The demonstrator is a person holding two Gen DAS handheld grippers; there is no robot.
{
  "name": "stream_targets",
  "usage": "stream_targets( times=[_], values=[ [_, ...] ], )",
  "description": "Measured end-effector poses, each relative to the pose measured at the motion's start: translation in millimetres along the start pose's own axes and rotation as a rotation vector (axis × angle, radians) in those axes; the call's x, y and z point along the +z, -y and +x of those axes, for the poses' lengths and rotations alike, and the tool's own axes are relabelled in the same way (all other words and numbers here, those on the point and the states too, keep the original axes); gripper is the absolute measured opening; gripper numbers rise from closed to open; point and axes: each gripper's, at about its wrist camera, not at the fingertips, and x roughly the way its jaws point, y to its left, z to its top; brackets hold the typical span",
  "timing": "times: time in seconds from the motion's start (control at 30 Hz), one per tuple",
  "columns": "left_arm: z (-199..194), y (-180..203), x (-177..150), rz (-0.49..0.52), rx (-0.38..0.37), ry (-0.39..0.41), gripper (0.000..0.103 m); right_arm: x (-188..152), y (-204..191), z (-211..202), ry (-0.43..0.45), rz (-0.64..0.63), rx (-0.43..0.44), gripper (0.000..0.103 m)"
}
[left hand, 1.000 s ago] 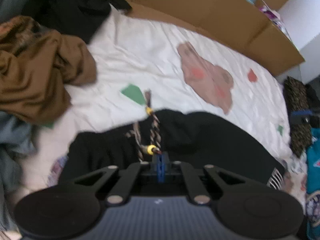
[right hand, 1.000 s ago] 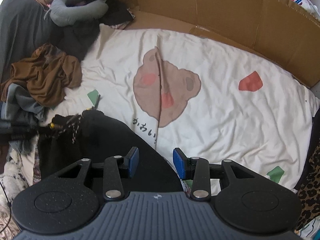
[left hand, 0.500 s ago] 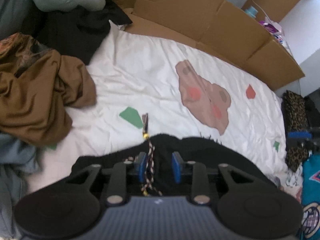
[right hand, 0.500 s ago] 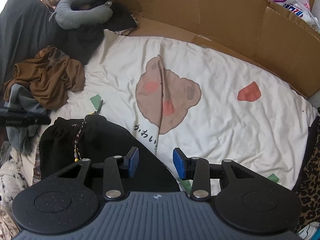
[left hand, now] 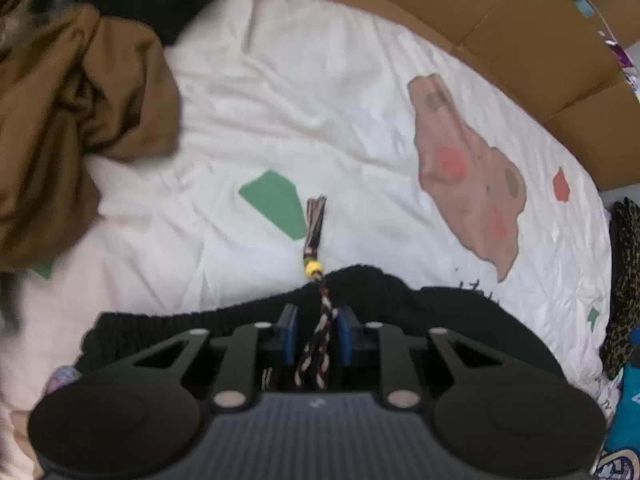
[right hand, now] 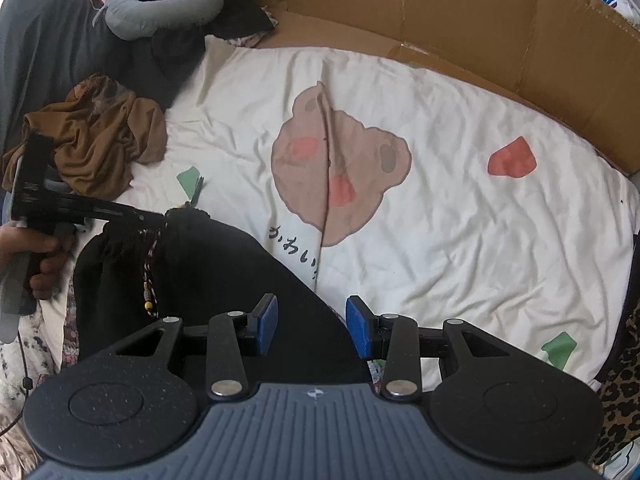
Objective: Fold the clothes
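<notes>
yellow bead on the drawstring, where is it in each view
Left wrist: yellow bead sits centre frame, just beyond the black garment's edge, below the green patch.
Right wrist: a yellow bead hangs low left on the drawstring; whether it is the same bead is unclear.
Shared landmark: the bear print.

Soft, even daylight fills both views, brightest on the white bedsheet [right hand: 460,216], with a washed-out glow at eleven o'clock in the right wrist view and no hard shadows. The left wrist view is smeared with motion blur, worst on the brown garment [left hand: 72,120] at nine to ten o'clock. Fisheye distortion bows the cardboard wall [right hand: 460,28] at twelve o'clock and darkens the corners.
</notes>
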Motion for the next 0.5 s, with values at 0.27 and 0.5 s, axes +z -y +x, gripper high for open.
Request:
stream_targets(
  times=[0.27,0.5],
  values=[
    [-8.4,-13.0,-6.2,-0.084,-0.052,0.028,0.002,0.2,2.3,-0.8,-0.002,0.010,-0.016,0.045],
    [-60.6,-11.2,-27.8,-0.055,-0.091,0.083,0.002,2.6,3.0,-4.2,0.007,0.005,-0.024,0.045]
  ],
)
